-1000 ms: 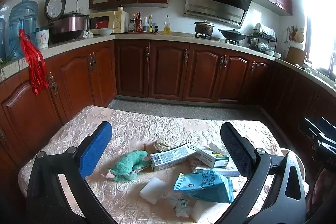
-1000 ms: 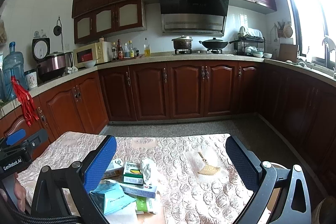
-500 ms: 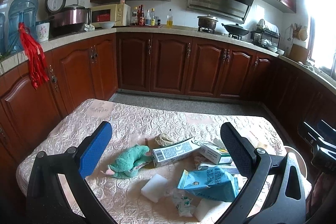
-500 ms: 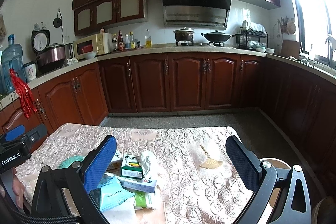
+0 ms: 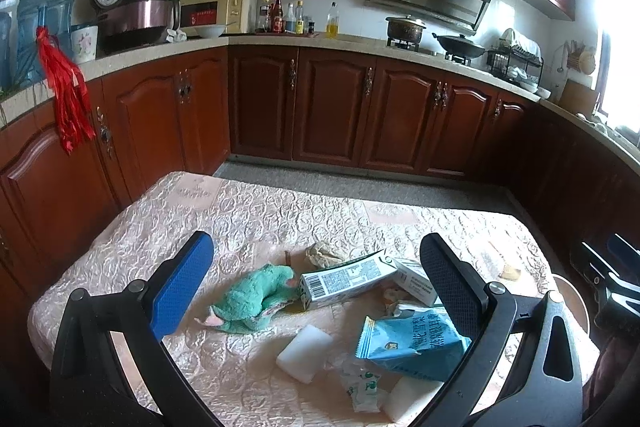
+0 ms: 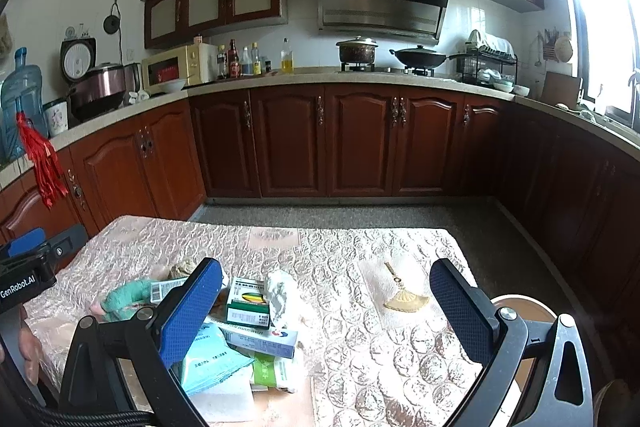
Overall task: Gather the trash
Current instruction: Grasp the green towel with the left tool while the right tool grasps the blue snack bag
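Both tongs, left point(image 5: 316, 273) and right point(image 6: 326, 297), spread apart, empty, above table point(image 5: 256, 211): one milk carton point(image 5: 346, 279), one blue bag point(image 5: 408, 341).

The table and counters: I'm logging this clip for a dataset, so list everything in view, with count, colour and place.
Table: one, pinkish quilted cover, centre.
Plush toy: one, teal, left of the pile.
Milk carton: one, white, lying beside the toy.
Snack bag: one, blue, near side.
White blocks: two, near edge.
Medicine box: one, green and white, in the pile.
Fan charm: one, gold, right part of the table.
Microwave: one, cream, counter.
Water jug: one, blue, left counter.
Left gripper: open, over the pile.
Right gripper: open, empty.
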The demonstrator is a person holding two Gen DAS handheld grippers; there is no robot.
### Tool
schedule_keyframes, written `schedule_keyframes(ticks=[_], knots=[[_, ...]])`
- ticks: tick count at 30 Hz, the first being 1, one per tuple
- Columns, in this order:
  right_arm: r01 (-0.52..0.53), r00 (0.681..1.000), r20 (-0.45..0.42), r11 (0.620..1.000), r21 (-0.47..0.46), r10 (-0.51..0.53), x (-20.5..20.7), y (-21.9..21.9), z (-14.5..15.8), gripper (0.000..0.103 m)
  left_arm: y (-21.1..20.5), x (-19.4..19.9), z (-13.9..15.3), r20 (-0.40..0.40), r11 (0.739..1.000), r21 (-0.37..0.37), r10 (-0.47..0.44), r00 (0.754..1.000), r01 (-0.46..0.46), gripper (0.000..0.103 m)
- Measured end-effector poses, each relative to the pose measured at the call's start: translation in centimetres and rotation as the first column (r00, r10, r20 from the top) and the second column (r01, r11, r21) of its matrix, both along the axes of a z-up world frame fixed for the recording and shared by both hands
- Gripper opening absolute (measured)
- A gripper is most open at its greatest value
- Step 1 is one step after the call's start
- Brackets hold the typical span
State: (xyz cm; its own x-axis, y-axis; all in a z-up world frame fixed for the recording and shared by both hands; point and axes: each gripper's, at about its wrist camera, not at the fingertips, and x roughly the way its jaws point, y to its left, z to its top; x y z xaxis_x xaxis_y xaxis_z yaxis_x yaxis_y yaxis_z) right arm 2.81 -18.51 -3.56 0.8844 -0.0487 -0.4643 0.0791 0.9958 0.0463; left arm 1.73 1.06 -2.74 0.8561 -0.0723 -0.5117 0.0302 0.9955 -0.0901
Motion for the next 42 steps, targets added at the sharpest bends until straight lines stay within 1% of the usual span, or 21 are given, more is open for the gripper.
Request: schedule_keyframes(ticks=[4,7,10,12,13,15,17,19,22,24,26,29,31,34,35,36,37,38,39,40,42], knots=[[-0.014,1.000,-0.023,1.000,-0.007,0.014,0.6,0.2,-0.7,0.103,0.6,0.7,-0.6,-0.032,1.000,-0.004,-0.009,0.999,0.009,0.103],[-0.047,0.997,-0.061,0.999,-0.003,0.046,1.1,0.4,-1.3,0.103,1.9,1.8,-1.3,-0.102,0.999,-0.016,-0.044,0.994,0.042,0.103],[-0.139,0.982,-0.129,0.990,0.027,0.141,1.7,0.8,-2.3,0.103,3.5,2.7,-2.2,-0.160,0.998,-0.039,-0.056,0.986,0.050,0.103],[-0.193,0.966,-0.165,0.980,0.042,0.198,1.9,1.2,-2.8,0.103,4.9,3.7,-3.0,-0.220,0.998,-0.035,-0.057,0.974,0.051,0.103],[-0.222,0.958,-0.169,0.973,0.067,0.231,2.0,1.6,-3.1,0.103,5.3,3.9,-3.3,-0.235,0.998,-0.033,-0.058,0.970,0.052,0.103],[-0.277,0.936,-0.188,0.951,0.136,0.299,2.2,2.2,-3.5,0.103,6.6,4.3,-3.8,-0.264,0.998,-0.039,-0.055,0.963,0.046,0.103],[-0.317,0.910,-0.212,0.927,0.199,0.356,2.6,2.8,-4.2,0.101,7.7,4.9,-4.2,-0.289,0.997,-0.062,-0.051,0.956,0.034,0.103],[-0.352,0.885,-0.229,0.904,0.243,0.406,2.9,3.2,-4.8,0.099,8.6,5.5,-4.9,-0.313,0.996,-0.086,-0.056,0.948,0.030,0.103],[-0.396,0.848,-0.266,0.881,0.258,0.459,4.0,3.8,-5.9,0.099,8.6,6.5,-6.0,-0.357,0.994,-0.088,-0.095,0.929,0.067,0.102],[-0.425,0.821,-0.303,0.873,0.242,0.483,4.9,4.6,-6.7,0.099,8.1,7.4,-7.3,-0.402,0.993,-0.060,-0.121,0.907,0.105,0.103],[-0.449,0.800,-0.333,0.866,0.221,0.500,5.8,5.4,-7.5,0.099,7.9,8.3,-8.4,-0.432,0.993,-0.040,-0.120,0.894,0.113,0.103],[-0.486,0.763,-0.359,0.843,0.229,0.538,6.8,6.1,-8.1,0.099,7.3,9.7,-10.1,-0.474,0.990,-0.031,-0.134,0.871,0.135,0.103],[-0.498,0.742,-0.385,0.836,0.232,0.549,7.5,6.8,-8.7,0.099,6.9,10.4,-11.2,-0.496,0.989,-0.011,-0.131,0.858,0.145,0.103],[-0.516,0.700,-0.413,0.812,0.272,0.583,8.5,7.4,-9.6,0.099,6.3,11.5,-12.8,-0.524,0.987,0.006,-0.135,0.841,0.162,0.102],[-0.517,0.691,-0.419,0.808,0.281,0.588,8.8,7.7,-10.1,0.098,6.2,11.7,-13.3,-0.527,0.986,0.010,-0.135,0.839,0.164,0.101],[-0.516,0.687,-0.423,0.807,0.289,0.591,9.2,7.8,-10.5,0.095,6.1,11.9,-13.6,-0.527,0.986,0.008,-0.139,0.838,0.168,0.091],[-0.513,0.680,-0.428,0.804,0.302,0.595,9.3,7.8,-10.9,0.085,6.0,12.1,-13.8,-0.533,0.985,0.004,-0.144,0.833,0.173,0.083],[-0.507,0.669,-0.437,0.799,0.322,0.601,9.5,7.8,-11.3,0.075,5.9,12.2,-14.1,-0.548,0.984,-0.001,-0.151,0.822,0.180,0.063],[-0.502,0.661,-0.441,0.795,0.341,0.607,9.5,7.6,-11.6,0.057,5.8,12.3,-14.4,-0.559,0.983,0.001,-0.151,0.816,0.183,0.053],[-0.495,0.658,-0.441,0.791,0.359,0.611,9.5,7.5,-11.8,0.056,5.8,12.2,-14.5,-0.557,0.983,0.012,-0.145,0.818,0.182,0.051],[-0.491,0.666,-0.418,0.785,0.377,0.617,9.1,6.9,-11.7,0.054,5.8,11.9,-14.2,-0.535,0.983,0.009,-0.148,0.831,0.181,0.043]])
